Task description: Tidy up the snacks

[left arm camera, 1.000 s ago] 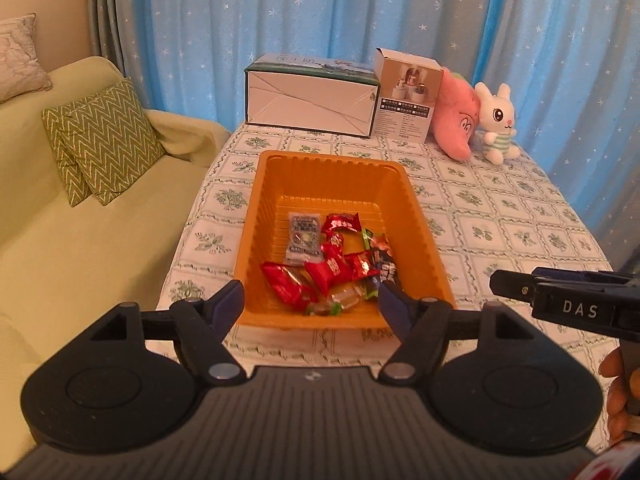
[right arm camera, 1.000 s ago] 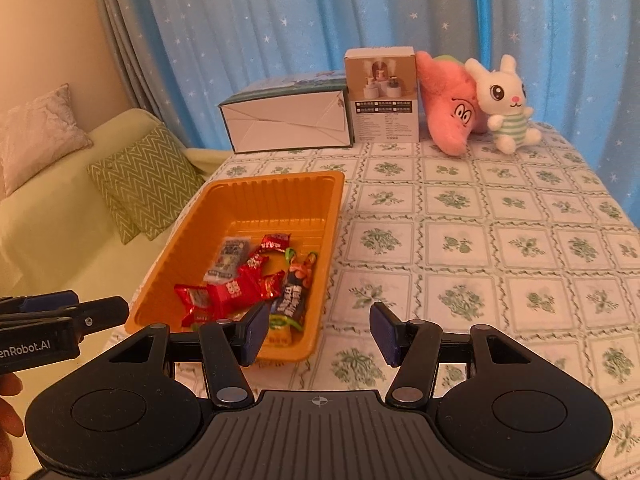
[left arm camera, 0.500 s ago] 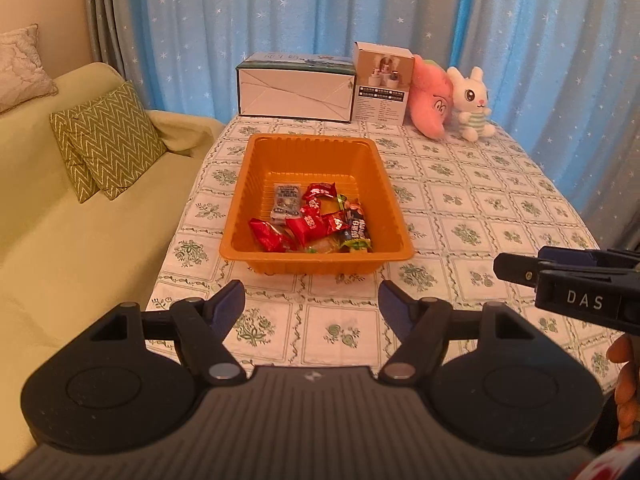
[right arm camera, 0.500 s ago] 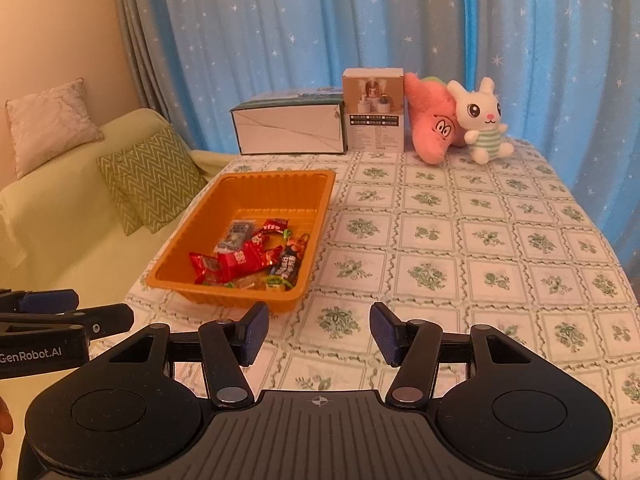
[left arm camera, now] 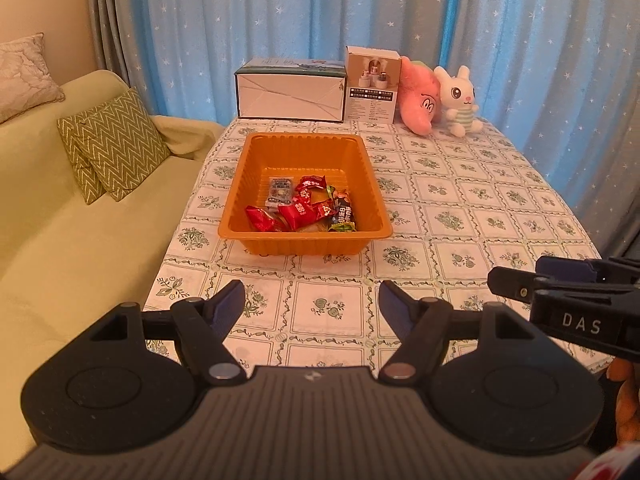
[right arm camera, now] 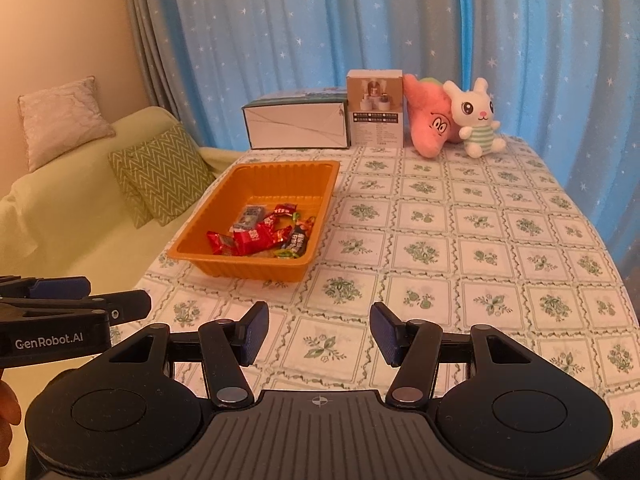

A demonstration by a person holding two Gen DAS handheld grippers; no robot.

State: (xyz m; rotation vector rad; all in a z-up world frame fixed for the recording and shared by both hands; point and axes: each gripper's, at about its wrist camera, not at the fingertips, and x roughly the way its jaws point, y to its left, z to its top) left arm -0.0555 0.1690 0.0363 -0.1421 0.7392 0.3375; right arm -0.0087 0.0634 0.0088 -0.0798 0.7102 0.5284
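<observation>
Both views have drawn back—we hold each hand-held gripper, left (left arm camera: 312, 306) and right (right arm camera: 319, 330), wide open and empty; snacks (left arm camera: 306, 210) sit gathered mid-frame in the orange tray (left arm camera: 304, 238).

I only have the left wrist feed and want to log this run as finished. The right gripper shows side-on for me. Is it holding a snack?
Observer: No. In the right wrist view the right gripper is open, with only tablecloth showing between its fingers.
Operator: Is it aimed into the tray?
Observer: No. The orange tray lies ahead and to its left, and the gripper faces bare cloth.
Operator: How does my gripper look from there?
Observer: The left gripper enters at the left edge, side-on, marked GenRobot.AI, short of the tray.
</observation>
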